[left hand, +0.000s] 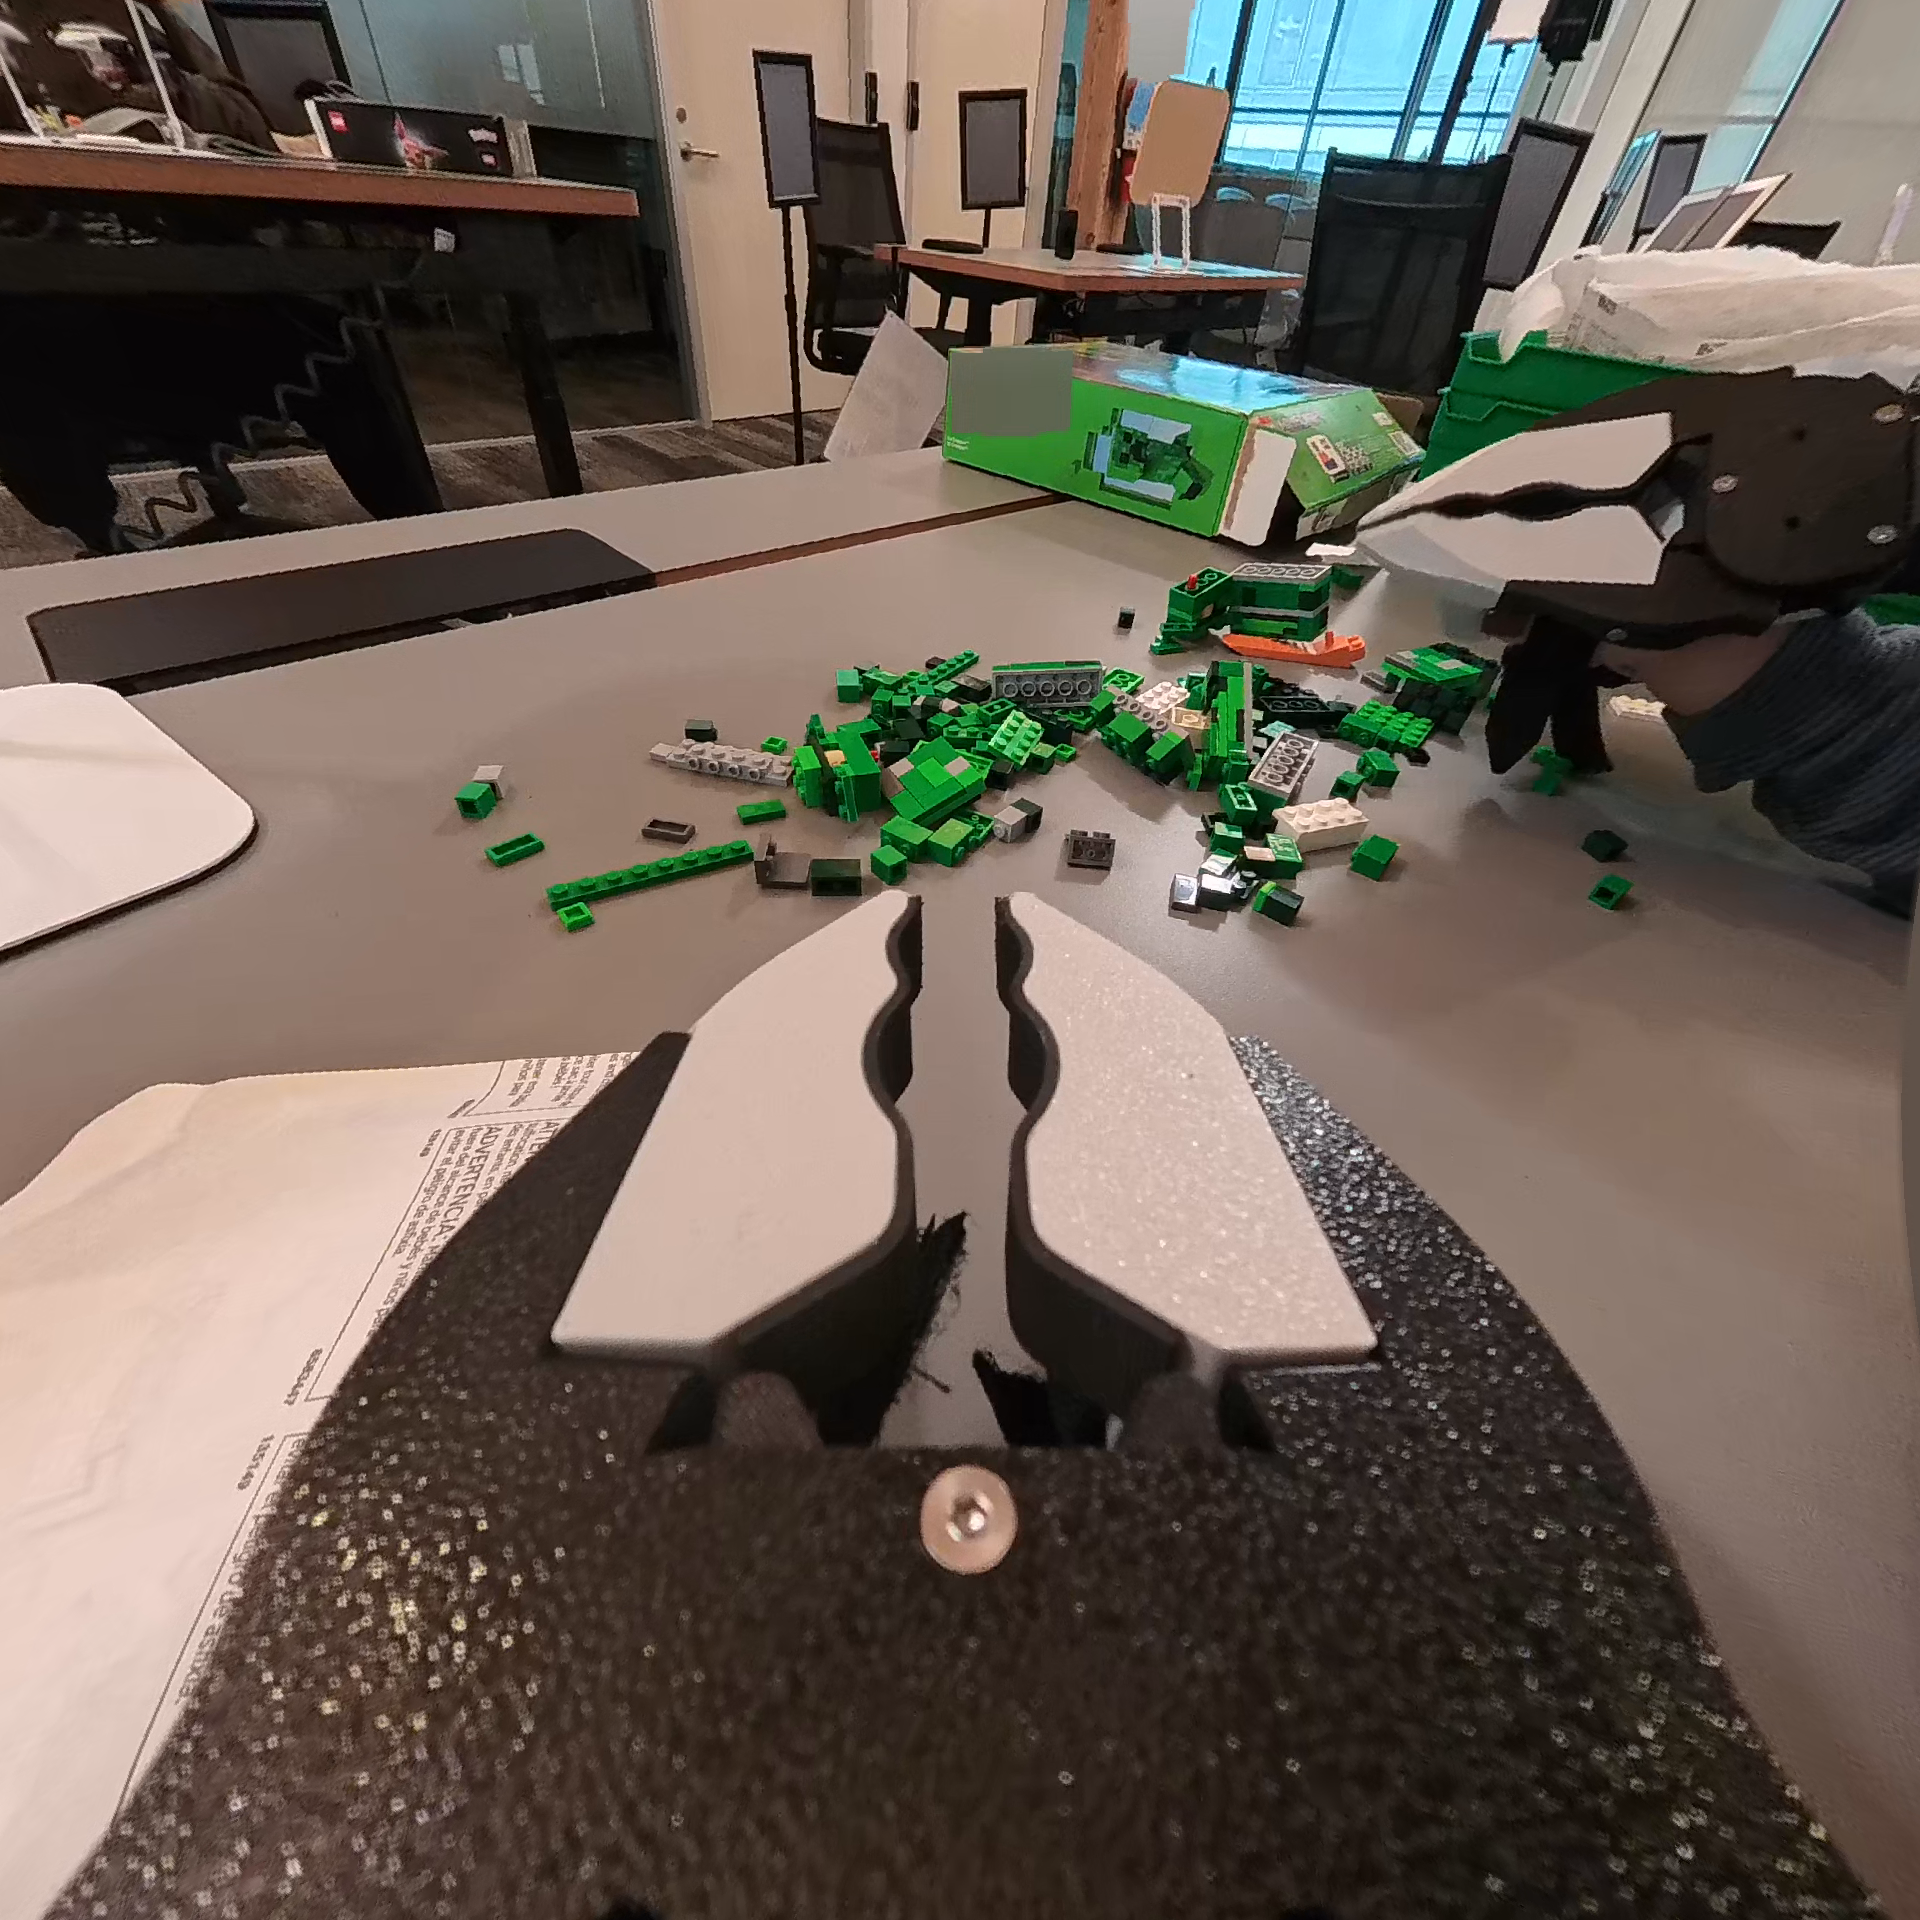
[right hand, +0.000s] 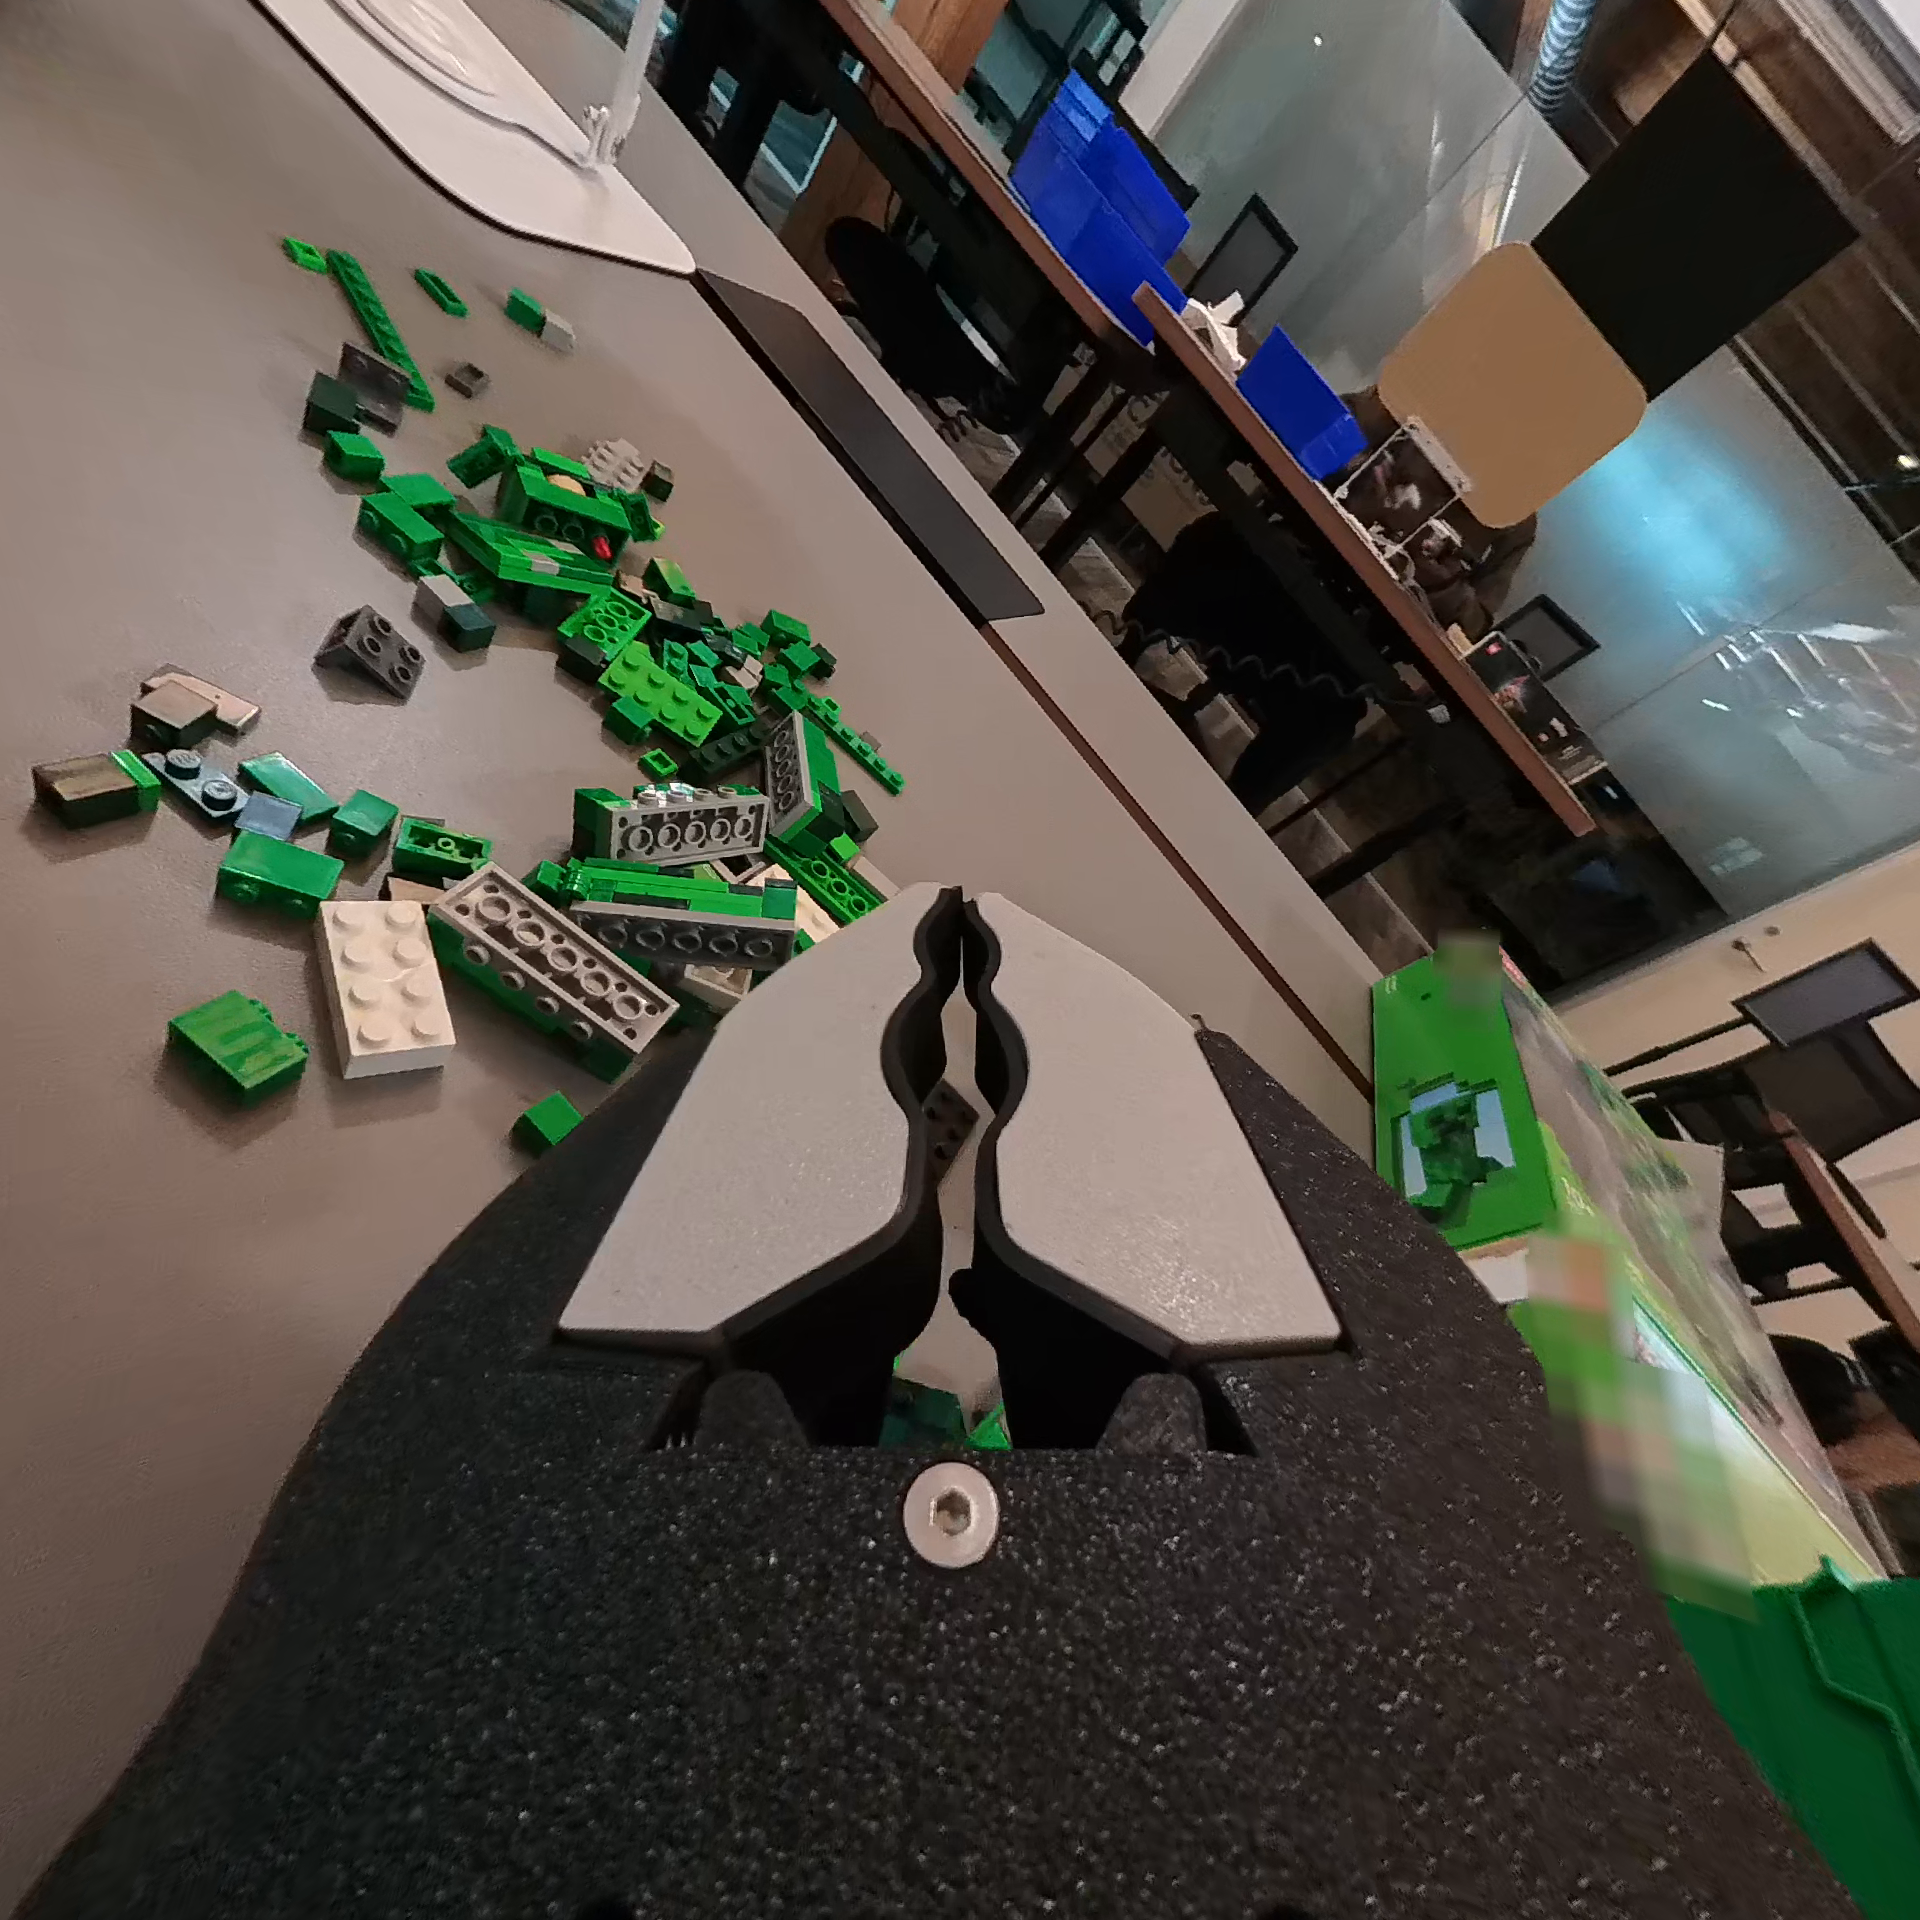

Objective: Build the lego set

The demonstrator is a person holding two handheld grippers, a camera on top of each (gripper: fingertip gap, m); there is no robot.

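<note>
A pile of loose lego bricks (left hand: pixel 1039 748), mostly green with some grey and black, lies on the grey table (left hand: pixel 1558 1143); it also shows in the right wrist view (right hand: pixel 623 675). A partly built green model (left hand: pixel 1257 603) stands behind it, next to an orange piece (left hand: pixel 1299 646). My left gripper (left hand: pixel 958 909) is open a little and empty, low over the table just short of the pile. My right gripper (right hand: pixel 961 899) is shut, tilted above the pile's right side; it also shows in the left wrist view (left hand: pixel 1371 525). A dark studded piece shows through its finger gap; I cannot tell whether it is held.
The green lego box (left hand: pixel 1143 436) lies at the table's far edge, also in the right wrist view (right hand: pixel 1455 1122). A green bin (left hand: pixel 1507 405) with white bags stands at the right. A printed paper bag (left hand: pixel 260 1299) lies under my left gripper. A white mat (left hand: pixel 94 810) lies at the left.
</note>
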